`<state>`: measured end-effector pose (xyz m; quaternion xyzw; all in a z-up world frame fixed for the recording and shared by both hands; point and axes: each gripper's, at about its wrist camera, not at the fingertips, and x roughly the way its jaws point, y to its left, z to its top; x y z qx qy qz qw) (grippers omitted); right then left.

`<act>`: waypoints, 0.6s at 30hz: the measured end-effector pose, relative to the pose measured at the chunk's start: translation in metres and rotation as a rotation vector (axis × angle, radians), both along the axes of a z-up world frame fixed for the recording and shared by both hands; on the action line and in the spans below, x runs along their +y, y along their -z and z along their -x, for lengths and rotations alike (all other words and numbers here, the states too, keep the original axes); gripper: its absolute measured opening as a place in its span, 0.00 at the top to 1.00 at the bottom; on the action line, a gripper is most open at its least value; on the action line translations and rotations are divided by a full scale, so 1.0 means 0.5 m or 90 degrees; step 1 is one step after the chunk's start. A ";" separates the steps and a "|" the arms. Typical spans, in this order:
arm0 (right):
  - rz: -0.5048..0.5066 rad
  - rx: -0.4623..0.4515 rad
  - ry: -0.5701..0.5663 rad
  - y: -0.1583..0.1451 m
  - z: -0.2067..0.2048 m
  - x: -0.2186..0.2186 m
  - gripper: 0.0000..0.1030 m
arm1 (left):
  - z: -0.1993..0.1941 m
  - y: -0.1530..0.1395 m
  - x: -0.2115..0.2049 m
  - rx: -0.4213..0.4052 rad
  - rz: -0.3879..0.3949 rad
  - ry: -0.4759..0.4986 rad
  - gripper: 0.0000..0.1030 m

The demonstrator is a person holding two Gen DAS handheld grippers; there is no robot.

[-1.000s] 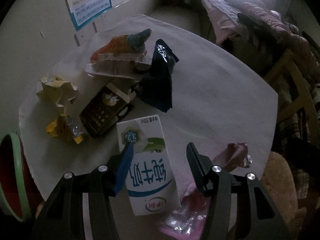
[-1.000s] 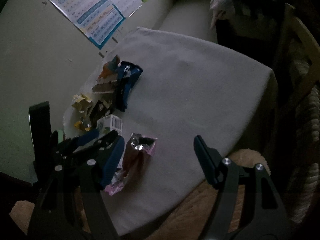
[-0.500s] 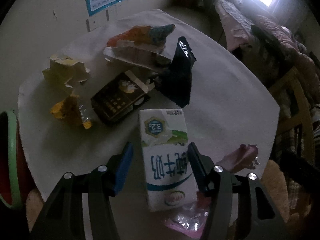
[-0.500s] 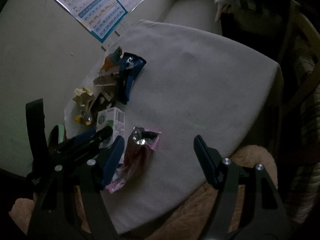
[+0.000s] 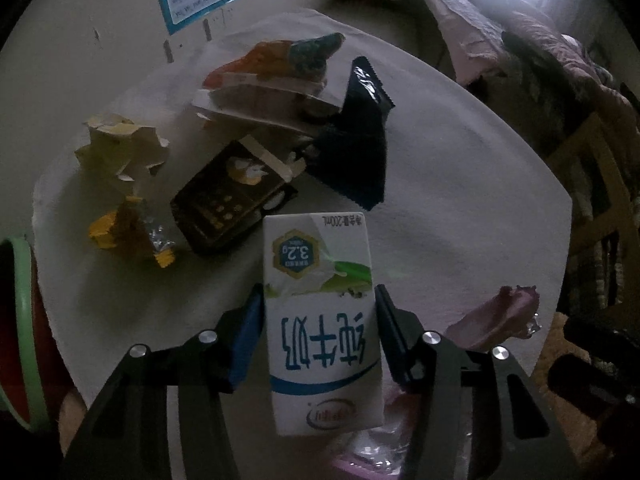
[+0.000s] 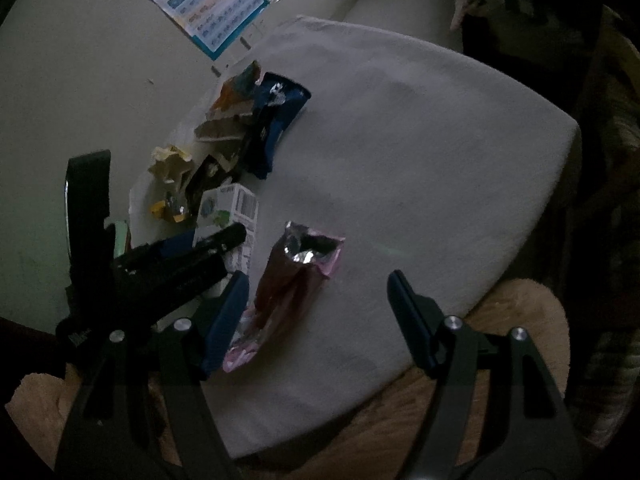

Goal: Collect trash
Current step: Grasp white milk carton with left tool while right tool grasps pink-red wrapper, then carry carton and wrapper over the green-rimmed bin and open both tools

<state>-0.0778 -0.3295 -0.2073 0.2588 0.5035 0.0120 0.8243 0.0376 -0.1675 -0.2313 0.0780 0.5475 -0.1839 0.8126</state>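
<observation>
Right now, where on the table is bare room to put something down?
Bare cloth stretches from the dark wrapper and pink wrapper to the table's far edge. The wall side is crowded: boxes, wrappers, the milk carton.

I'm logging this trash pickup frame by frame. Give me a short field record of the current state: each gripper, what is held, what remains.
left gripper: shut on milk carton
right gripper: open, holding nothing, above pink wrapper
still on table: dark blue wrapper, black box, crumpled yellow carton
bin: green-rimmed bin, left edge
</observation>
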 end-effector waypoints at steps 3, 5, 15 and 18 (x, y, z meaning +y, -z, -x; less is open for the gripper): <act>0.004 0.008 -0.012 0.004 -0.004 0.014 0.32 | 0.004 -0.014 0.023 -0.004 0.021 -0.020 0.52; 0.001 0.016 -0.019 0.009 -0.008 0.024 0.32 | 0.008 -0.037 0.040 -0.021 0.034 -0.030 0.52; -0.001 0.053 -0.070 0.046 -0.036 0.089 0.32 | 0.036 -0.214 0.153 -0.152 0.105 -0.103 0.51; 0.003 0.052 -0.091 0.049 -0.042 0.105 0.45 | 0.042 -0.241 0.173 -0.189 0.098 -0.112 0.51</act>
